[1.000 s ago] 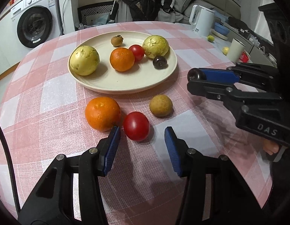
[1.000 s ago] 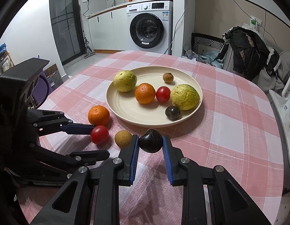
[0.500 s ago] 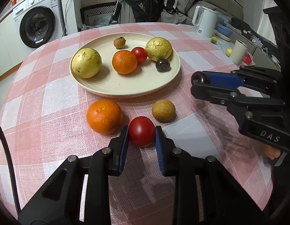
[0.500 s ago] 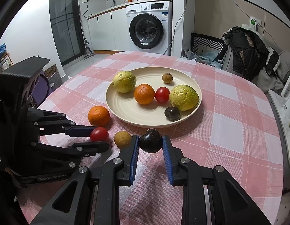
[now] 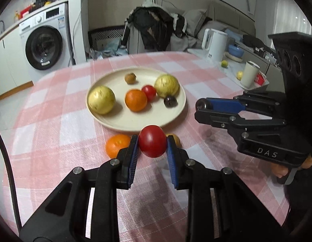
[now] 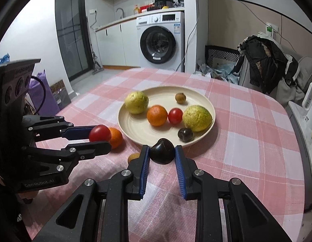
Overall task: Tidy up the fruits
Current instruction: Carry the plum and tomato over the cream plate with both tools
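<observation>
A round table under a pink-and-white checked cloth (image 6: 246, 125) carries a cream plate (image 6: 133, 127) near its middle, with broad open cloth to the plate's right and toward the near edge. The left gripper (image 5: 152, 144) is clamped on a glossy red tomato (image 5: 152, 143), held above the cloth just short of the plate's near rim. Below it on the cloth lie an orange (image 5: 117, 145) and a small tan fruit (image 5: 176, 139), both partly hidden by the fingers. The right gripper (image 6: 162, 151) is closed on a dark, almost black fruit (image 6: 162, 150), also close to the plate's near rim. On the plate rest two yellow-green guavas (image 6: 136, 102) (image 6: 196, 118), a second orange (image 6: 157, 115), a second tomato (image 6: 175, 116), a small brown fruit (image 6: 180, 97) and a dark plum (image 6: 185, 134), leaving bare cream surface at the front left.
</observation>
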Demonstrator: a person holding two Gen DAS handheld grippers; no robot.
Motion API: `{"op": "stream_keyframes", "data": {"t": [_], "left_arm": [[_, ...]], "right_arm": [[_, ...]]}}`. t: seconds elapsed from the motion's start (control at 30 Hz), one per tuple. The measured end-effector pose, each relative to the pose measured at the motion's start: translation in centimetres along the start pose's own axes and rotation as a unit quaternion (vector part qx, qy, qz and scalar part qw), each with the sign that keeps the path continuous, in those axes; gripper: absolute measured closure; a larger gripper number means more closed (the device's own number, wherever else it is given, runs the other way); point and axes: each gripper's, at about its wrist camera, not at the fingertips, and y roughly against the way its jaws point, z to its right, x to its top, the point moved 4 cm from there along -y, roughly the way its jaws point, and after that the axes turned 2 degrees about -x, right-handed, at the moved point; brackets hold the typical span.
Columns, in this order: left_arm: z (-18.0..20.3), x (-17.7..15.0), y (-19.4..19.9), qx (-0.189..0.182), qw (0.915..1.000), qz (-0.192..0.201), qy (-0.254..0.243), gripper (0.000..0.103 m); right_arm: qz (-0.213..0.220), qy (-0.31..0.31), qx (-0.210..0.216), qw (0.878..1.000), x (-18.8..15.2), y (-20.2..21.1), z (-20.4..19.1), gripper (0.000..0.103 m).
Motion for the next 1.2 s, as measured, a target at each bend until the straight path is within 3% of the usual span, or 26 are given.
{"op": "stream_keyframes", "data": {"t": [0.4,0.87,1.2], "left_arm": [[-1.8,1.7,1.3,0.025,0.9989,0.037,0.016,0.079],[-3.5,4.1,-0.1,0.046,0.9964,0.065,0.030,0.079],[-4.2,3.7,-3.8,0.047,0.9976,0.043,0.027,0.079]], "right_arm": [[0.037,-0.019,-0.001,0.999,1.7,0.8,0.3,0.077],[0.030,-0.041,0.011,0.999,3.6,-2.3,0.5,0.077],[0.009,-0.063,0.014,0.998,2.9,-4.8,1.3,0.077]]}}
